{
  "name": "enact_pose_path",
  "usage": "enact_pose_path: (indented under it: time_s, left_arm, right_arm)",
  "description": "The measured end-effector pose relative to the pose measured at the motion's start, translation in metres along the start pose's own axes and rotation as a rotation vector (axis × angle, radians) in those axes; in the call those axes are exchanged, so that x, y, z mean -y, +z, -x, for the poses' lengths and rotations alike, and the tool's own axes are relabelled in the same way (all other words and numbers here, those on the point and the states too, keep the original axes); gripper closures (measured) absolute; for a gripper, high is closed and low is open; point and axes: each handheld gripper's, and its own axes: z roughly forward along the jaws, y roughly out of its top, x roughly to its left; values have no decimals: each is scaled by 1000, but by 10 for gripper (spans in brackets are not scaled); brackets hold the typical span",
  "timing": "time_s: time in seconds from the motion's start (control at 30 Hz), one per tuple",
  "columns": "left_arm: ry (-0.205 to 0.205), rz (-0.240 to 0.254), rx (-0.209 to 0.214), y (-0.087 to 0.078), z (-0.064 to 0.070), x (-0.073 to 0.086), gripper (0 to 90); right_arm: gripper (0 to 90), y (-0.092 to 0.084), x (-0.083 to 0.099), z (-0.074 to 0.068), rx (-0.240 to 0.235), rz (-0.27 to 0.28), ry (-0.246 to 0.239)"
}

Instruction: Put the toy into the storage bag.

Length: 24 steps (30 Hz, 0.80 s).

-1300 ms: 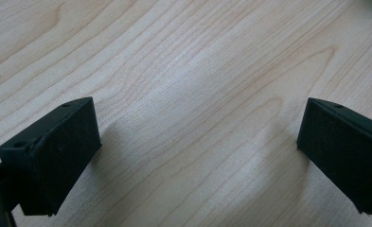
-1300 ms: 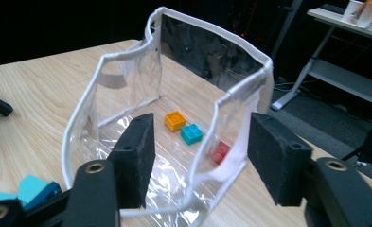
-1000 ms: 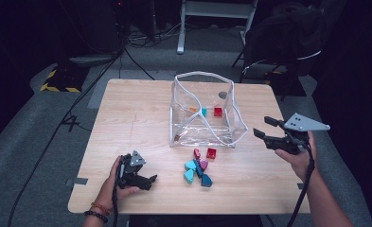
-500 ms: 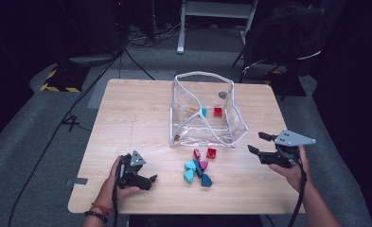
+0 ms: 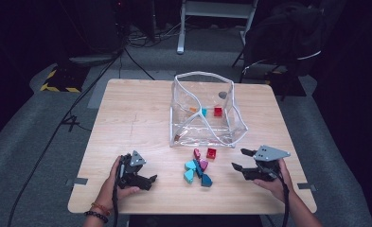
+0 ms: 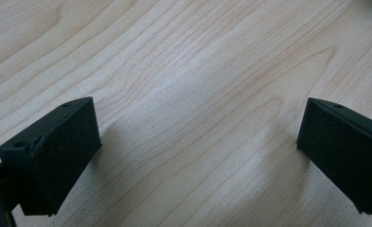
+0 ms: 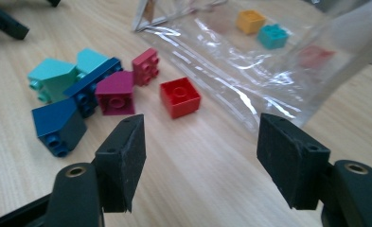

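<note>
Counter (image 5: 141,113): pale wood, centre of the high view.

Left tongs (image 5: 148,179): lower left of the high view, in a hand resting on the counter. Jaws spread wide, nothing between them; the left gripper view has bare wood grain between the two black pads (image 6: 51,151).

Right tongs (image 5: 240,160): lower right of the high view, low over the counter, pointing left toward the loose bricks. Jaws have just been opening and stand released, with nothing between them.

Loose bricks (image 5: 198,165): a cluster in the lower middle of the high view, between the two tongs and just in front of the bag. In the right gripper view: red square brick (image 7: 180,97) at centre, nearest the tongs; magenta bricks (image 7: 116,97) left of it; dark blue bricks (image 7: 60,123) and teal bricks (image 7: 51,75) at far left.

Clear plastic bag (image 5: 231,99): upper middle of the high view, standing open. Inside: orange brick (image 7: 250,21), teal brick (image 7: 272,36), red brick (image 5: 217,111).
</note>
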Motion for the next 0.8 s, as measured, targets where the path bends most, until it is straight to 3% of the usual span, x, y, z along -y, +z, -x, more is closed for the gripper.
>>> enact_pose_path:
  time_s: [0.23, 0.57, 0.67, 0.8]
  left_arm:
    - [0, 0, -1, 0, 0, 0, 5]
    - [0, -1, -1, 0, 0, 0, 5]
    - [0, -1, 0, 0, 0, 0, 5]
    - [0, 0, 0, 0, 0, 0, 5]
  right_arm:
    - [338, 16, 1, -23, -67, -23, -30]
    - [328, 40, 6, -62, -210, -54, -79]
    - [326, 47, 7, -70, -235, -64, -84]
    - [335, 56, 6, -76, -233, -78, -95]
